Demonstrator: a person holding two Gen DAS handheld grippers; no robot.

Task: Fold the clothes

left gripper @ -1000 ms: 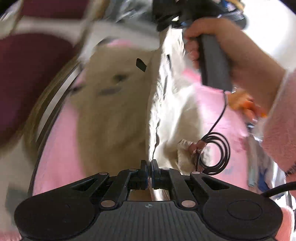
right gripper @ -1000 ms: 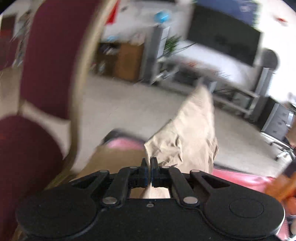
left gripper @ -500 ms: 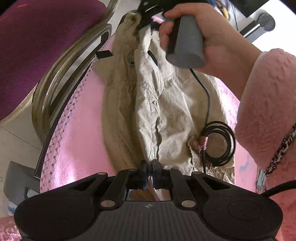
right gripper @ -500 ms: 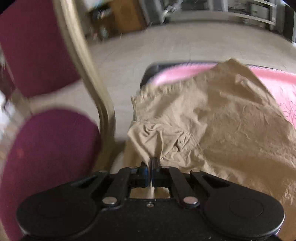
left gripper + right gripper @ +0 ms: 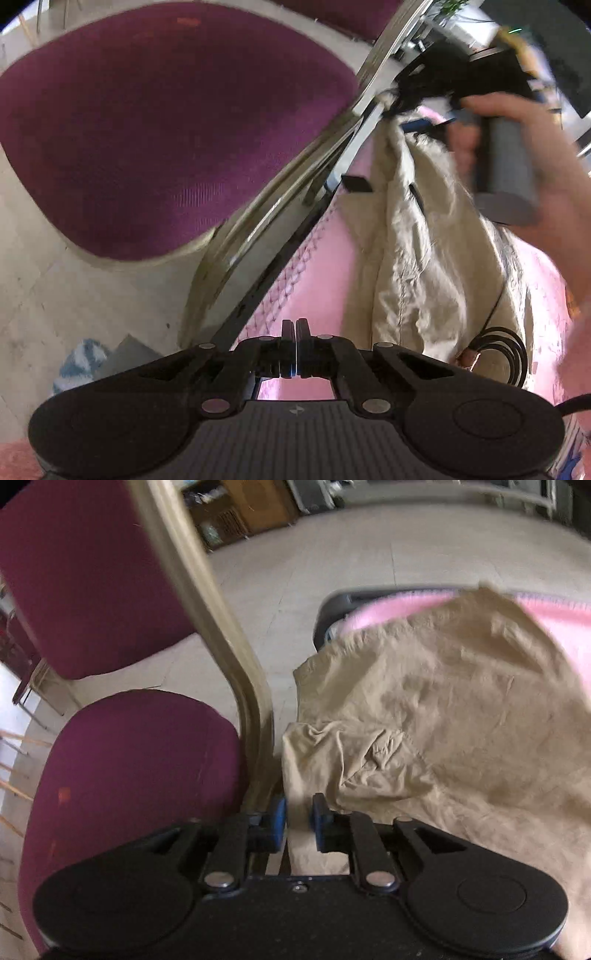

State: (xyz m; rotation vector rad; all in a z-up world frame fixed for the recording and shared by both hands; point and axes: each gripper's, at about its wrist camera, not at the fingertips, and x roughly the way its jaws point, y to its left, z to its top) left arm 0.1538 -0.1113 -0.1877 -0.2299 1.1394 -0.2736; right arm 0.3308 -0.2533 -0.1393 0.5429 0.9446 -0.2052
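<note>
Both claws sit low at the table edge: the left gripper (image 5: 296, 334) is clenched with nothing between its pads, while the right gripper (image 5: 298, 821) has just been opening, its jaws parted with a fold of the beige garment (image 5: 443, 716) lying loose between them. That garment lies spread on the pink tablecloth (image 5: 314, 273), beside a maroon chair (image 5: 140, 771).

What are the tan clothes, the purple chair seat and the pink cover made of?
The tan clothes look like thin woven cotton, matte: many fine crumples and stitched seams. The chair seat looks like padded woven cloth, matte, with a faint ribbed weave; its frame is smooth, glossy and beige, painted metal or wood, hard to tell. The pink cover looks like soft cloth with a slight sheen and a stitched crisscross edge.
</note>
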